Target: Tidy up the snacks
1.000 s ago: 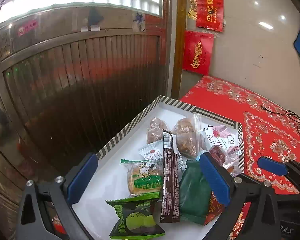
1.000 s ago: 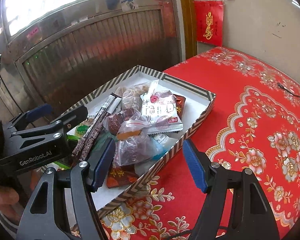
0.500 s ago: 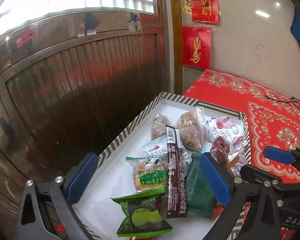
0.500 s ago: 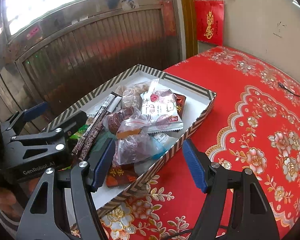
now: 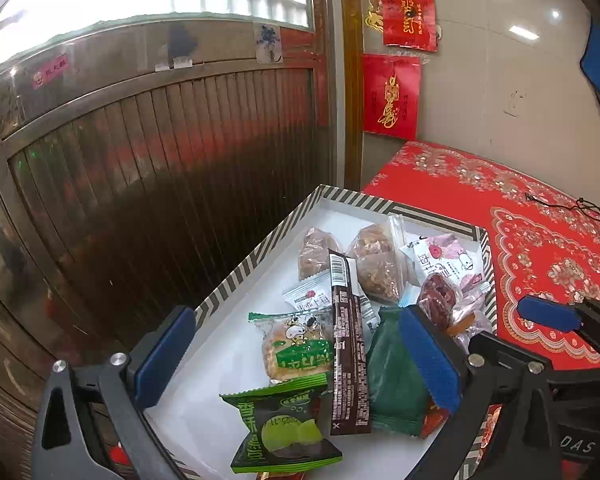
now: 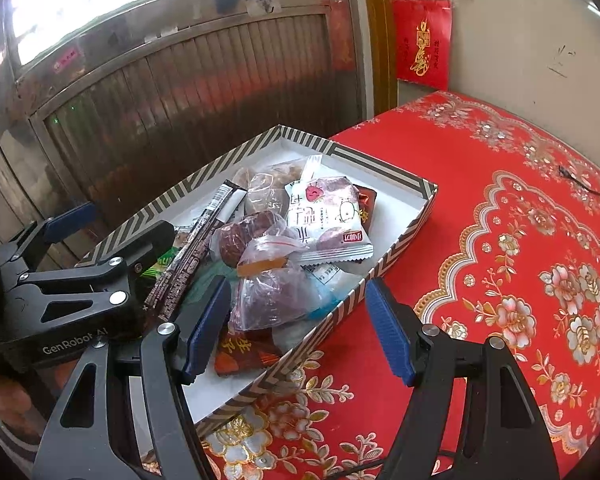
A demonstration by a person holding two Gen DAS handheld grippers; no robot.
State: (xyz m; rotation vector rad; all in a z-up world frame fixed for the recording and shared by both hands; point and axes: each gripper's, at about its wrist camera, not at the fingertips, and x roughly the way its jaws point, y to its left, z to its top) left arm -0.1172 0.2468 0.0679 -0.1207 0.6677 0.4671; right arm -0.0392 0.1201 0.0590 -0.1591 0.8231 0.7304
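A striped-rim white box (image 5: 256,264) (image 6: 396,240) holds several wrapped snacks. In the left wrist view a green lime packet (image 5: 280,428), a cake packet (image 5: 296,348), a long brown bar (image 5: 346,340) and a dark green pouch (image 5: 396,376) lie near. My left gripper (image 5: 296,364) is open and empty, hovering above the box's near end. My right gripper (image 6: 300,324) is open and empty over the box's near right rim, above a clear bag (image 6: 272,284) and beside a pink-white packet (image 6: 328,216). The left gripper shows in the right wrist view (image 6: 108,228).
The box sits at the edge of a table with a red floral cloth (image 6: 520,260). A ribbed metal door (image 5: 160,160) stands behind. Red envelopes (image 5: 392,96) hang on the wall. A thin black cable (image 5: 580,208) lies on the cloth at the far right.
My left gripper has drawn slightly left and back; the snacks sit further right in its view. The right gripper has barely moved. Both stay open.
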